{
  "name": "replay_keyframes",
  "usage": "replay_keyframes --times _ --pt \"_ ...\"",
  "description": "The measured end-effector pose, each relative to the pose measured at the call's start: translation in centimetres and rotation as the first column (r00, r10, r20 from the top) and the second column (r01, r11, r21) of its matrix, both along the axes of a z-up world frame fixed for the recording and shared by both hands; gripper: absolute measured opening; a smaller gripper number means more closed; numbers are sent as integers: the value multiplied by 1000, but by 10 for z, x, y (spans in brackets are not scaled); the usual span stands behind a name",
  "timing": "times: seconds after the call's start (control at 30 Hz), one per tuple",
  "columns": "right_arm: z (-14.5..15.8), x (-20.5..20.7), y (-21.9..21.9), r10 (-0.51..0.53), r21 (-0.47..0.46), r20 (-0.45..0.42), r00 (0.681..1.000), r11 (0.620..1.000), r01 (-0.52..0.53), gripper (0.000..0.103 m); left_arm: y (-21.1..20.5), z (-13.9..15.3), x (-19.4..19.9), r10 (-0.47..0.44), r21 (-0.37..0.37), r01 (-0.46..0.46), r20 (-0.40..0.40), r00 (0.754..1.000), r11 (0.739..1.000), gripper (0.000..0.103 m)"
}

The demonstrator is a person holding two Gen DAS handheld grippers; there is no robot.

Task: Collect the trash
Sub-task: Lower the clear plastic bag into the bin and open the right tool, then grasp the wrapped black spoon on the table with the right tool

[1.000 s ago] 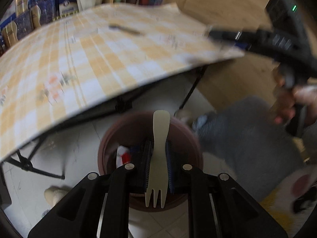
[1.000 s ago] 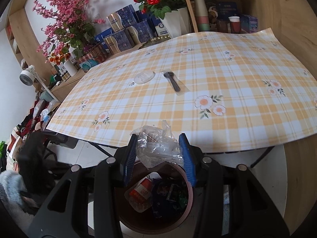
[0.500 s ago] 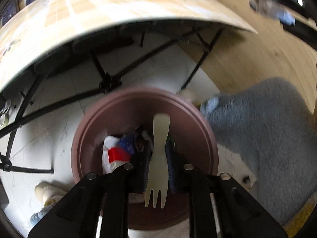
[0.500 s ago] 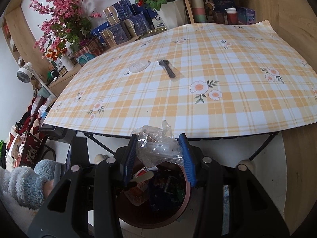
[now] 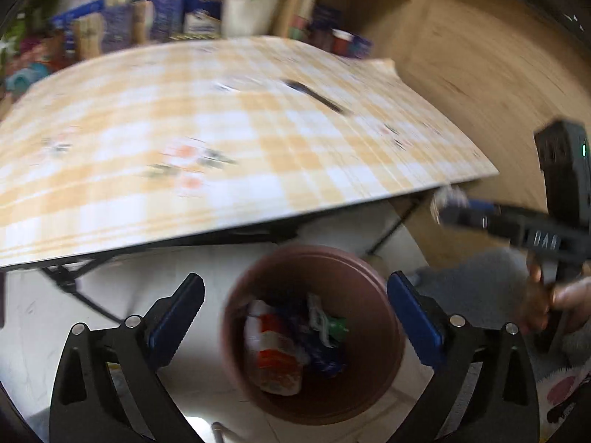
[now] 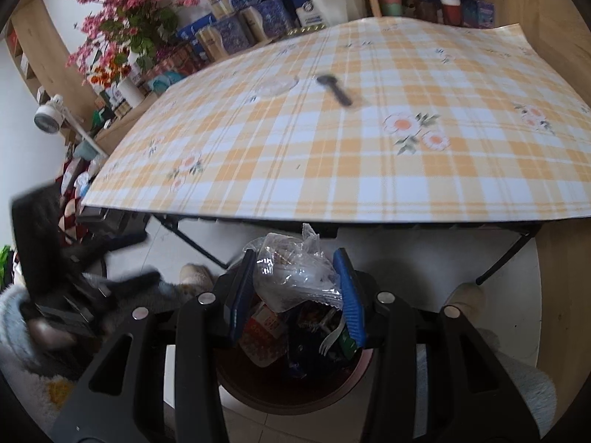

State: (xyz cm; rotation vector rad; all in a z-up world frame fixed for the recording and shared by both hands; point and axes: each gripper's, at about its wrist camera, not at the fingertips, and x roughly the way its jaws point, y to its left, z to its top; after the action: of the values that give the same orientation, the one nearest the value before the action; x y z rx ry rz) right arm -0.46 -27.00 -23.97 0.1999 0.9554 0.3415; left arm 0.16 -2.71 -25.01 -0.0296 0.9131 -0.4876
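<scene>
My left gripper [image 5: 295, 278] hangs over the brown bin [image 5: 373, 273] on the floor, its jaws opening wide with nothing between them. The bin holds wrappers, and in the right wrist view a pale fork [image 6: 332, 336] lies among them. My right gripper [image 6: 295, 258] is shut on a crumpled clear plastic wrapper [image 6: 291, 280], right above the bin [image 6: 280, 395]. On the checked table [image 6: 369, 166] lie a black spoon in a clear sleeve [image 6: 334, 90] and a clear plastic lid [image 6: 277, 86]. The spoon [image 5: 314, 96] also shows, blurred, in the left wrist view.
The table's front edge overhangs the bin, with black folding legs [image 6: 195, 243] beneath it. Boxes, flower pots and cups crowd the shelf [image 6: 240, 33] behind the table. A wooden wall [image 5: 480, 74] stands to the right. A person's slippers [image 6: 194, 275] rest beside the bin.
My left jaws have opened and the pale fork has dropped into the bin; that gripper has tilted up toward the table. My right gripper has sunk closer to the bin, still holding the plastic.
</scene>
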Motion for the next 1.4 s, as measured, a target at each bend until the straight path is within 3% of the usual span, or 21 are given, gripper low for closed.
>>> replay_keyframes --times 0.23,0.43,0.9,0.93,1.0,1.07,1.17,1.4 --pt "-24 1 22 61 -32 -66 996 997 -63 45 39 23 -15 155 -11 -154 98 983 988 97" --pt "-46 5 39 96 -76 -131 987 991 -107 45 43 19 -16 189 59 -198 134 973 978 97" --pt "-64 -2 58 131 -189 -179 975 968 -165 50 42 11 -20 239 103 -256 152 959 961 97" --pt "-64 -1 57 130 -192 -178 975 968 -164 51 43 11 -20 244 102 -260 151 958 960 97" --pt "-64 -1 58 124 -203 -177 976 966 -159 75 47 11 -19 260 92 -275 144 955 957 97" --pt "-61 -2 59 113 -217 -157 981 965 -146 89 50 12 -19 274 77 -287 141 951 955 97" --pt "-55 -2 57 108 -214 -131 986 968 -134 96 50 14 -19 279 88 -295 156 947 951 97" --pt "-37 0 37 48 -150 -80 996 987 -60 97 47 23 -16 252 107 -278 208 945 955 97"
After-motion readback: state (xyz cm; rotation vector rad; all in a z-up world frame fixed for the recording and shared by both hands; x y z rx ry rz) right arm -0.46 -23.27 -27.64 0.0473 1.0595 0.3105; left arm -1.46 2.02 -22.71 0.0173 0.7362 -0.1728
